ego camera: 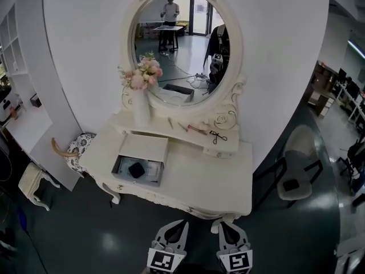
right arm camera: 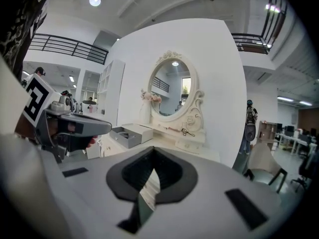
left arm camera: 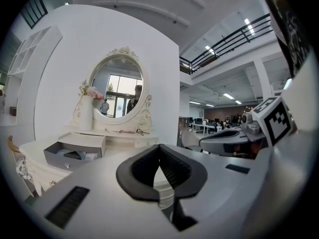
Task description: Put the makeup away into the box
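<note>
An open grey box (ego camera: 121, 164) with a dark item (ego camera: 137, 169) inside rests on the left half of the white vanity table (ego camera: 211, 181), its lid (ego camera: 144, 146) lying just behind it. Thin makeup sticks (ego camera: 195, 129) and a black eyelash curler (ego camera: 217, 136) lie on the raised shelf under the mirror. My left gripper (ego camera: 178, 225) and right gripper (ego camera: 223, 225) hover side by side in front of the table's front edge, both shut and empty. The left gripper view shows the box (left arm camera: 75, 151) and curler (left arm camera: 142, 132) well ahead of the left gripper (left arm camera: 159, 147). From the right gripper (right arm camera: 152, 151), the box (right arm camera: 127, 133) lies ahead to the left.
A white vase of pink flowers (ego camera: 141, 90) stands on the shelf's left end, before the oval mirror (ego camera: 182, 44). A pale chair (ego camera: 297, 173) is to the table's right, a padded stool (ego camera: 78, 148) to its left, and a white shelving unit (ego camera: 23, 67) further left.
</note>
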